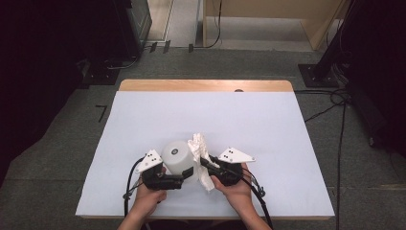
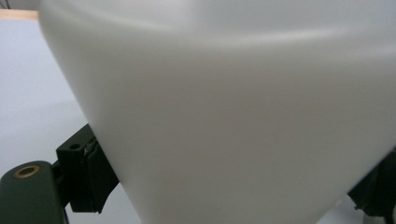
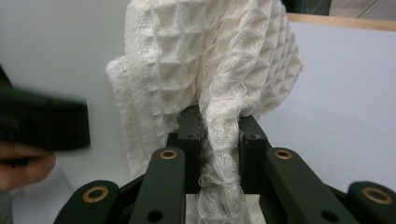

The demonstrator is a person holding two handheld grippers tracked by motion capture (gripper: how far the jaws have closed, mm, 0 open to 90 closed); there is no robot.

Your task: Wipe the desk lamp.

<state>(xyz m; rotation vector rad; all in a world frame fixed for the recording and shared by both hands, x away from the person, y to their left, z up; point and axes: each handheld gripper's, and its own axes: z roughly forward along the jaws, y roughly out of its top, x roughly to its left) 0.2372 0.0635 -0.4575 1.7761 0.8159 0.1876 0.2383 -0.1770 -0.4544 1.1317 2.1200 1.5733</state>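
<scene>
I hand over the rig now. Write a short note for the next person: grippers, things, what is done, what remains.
Left gripper: jaws clamped on the sides of the white cup, which stands upside down on the table.
Right gripper: shut on the white waffle cloth, bunched against the cup's right side.
Done: both things are gripped.
Left: probably wiping the cup with the cloth, then setting both down.

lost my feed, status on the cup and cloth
Left hand-held gripper clamped on upside-down white cup. Right hand-held gripper pinching cloth against cup. Nothing in the way.
</scene>
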